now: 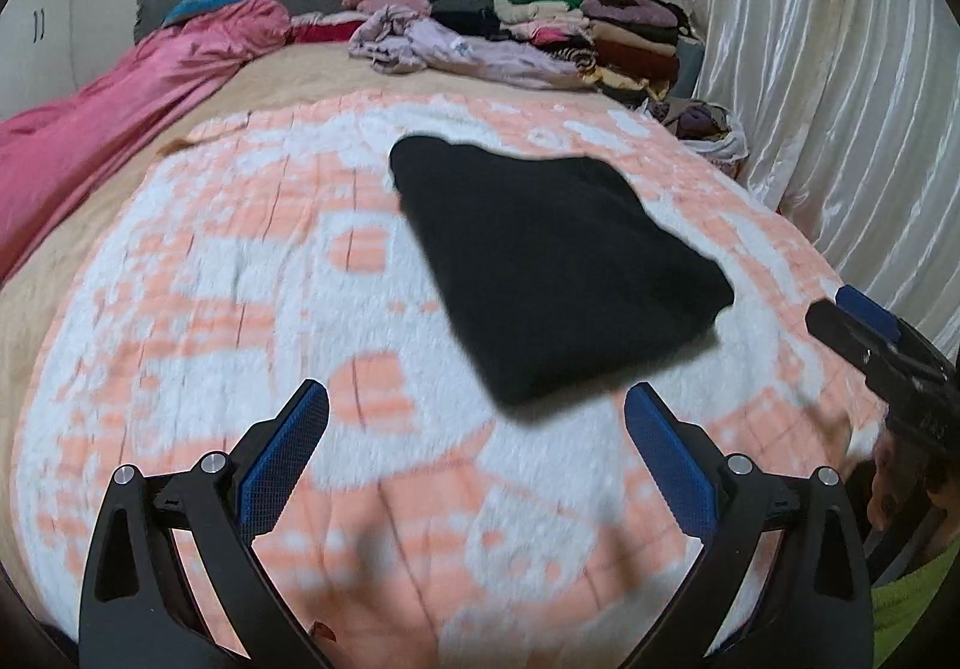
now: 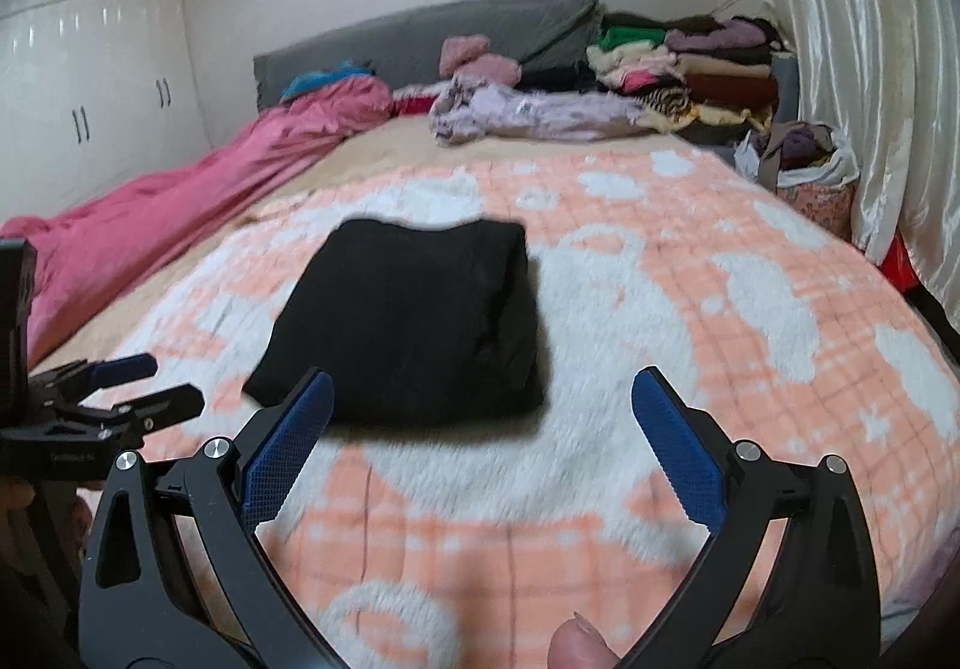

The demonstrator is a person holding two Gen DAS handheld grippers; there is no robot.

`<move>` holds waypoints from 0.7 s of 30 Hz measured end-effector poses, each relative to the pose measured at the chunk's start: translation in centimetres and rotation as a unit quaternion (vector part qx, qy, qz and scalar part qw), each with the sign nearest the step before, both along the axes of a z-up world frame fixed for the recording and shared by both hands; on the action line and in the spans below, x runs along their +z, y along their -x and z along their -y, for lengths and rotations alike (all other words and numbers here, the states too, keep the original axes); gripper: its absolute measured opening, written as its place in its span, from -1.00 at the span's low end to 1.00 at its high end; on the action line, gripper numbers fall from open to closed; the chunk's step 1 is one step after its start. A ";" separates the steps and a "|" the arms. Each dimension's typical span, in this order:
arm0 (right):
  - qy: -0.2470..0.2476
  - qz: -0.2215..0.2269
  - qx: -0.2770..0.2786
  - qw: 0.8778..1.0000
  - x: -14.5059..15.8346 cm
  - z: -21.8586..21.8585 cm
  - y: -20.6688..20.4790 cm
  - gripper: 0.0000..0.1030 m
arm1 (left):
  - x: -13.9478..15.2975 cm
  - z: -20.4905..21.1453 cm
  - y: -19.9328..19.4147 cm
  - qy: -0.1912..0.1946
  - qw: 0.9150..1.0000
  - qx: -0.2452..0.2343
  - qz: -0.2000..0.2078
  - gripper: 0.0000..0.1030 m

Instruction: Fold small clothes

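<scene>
Left tongs [image 1: 477,408] spread wide, gripping nothing; right tongs [image 2: 483,399] likewise apart (both hover low). Just beyond them the folded black garment [image 2: 408,321] lies on the orange-and-white blanket [image 2: 690,309], clothes pile [image 2: 678,63] far right.

The black garment [image 2: 414,321] looks like soft, matt knit cloth. It lies on a fleecy orange-and-white blanket [image 2: 690,309] — plush and rough-napped. The pink quilt [image 1: 120,87] has a satin sheen, as does the glossy white curtain [image 1: 840,69]. Each tool — left tool [image 1: 477,426], right tool [image 2: 483,411] — is matt black plastic with textured blue pads [image 2: 288,447] and shiny metal pins.
</scene>
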State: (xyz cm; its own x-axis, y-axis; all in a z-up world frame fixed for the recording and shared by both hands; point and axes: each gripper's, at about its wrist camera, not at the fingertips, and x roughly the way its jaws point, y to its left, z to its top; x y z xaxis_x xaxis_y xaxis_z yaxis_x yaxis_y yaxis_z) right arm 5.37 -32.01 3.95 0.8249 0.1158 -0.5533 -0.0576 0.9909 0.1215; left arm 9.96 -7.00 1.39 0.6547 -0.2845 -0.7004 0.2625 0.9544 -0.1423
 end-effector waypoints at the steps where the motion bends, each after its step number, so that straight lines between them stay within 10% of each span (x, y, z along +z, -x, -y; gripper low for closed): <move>1: 0.002 -0.011 0.002 1.000 -0.4 -0.4 0.2 0.82 | -0.4 -0.3 0.3 0.002 1.000 0.002 -0.007 0.91; 21: 0.009 -0.075 -0.015 0.997 -3.5 -1.2 0.0 0.82 | -3.9 -2.0 0.1 0.002 0.999 0.019 -0.050 0.91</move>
State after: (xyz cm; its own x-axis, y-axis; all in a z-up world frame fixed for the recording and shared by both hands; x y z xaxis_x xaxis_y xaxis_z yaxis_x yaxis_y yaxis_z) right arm 5.35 -30.83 0.47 0.7357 0.0824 -0.6723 -0.0114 0.9939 0.1094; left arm 9.82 -4.98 -2.50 0.5919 -0.2646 -0.7613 0.2108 0.9625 -0.1707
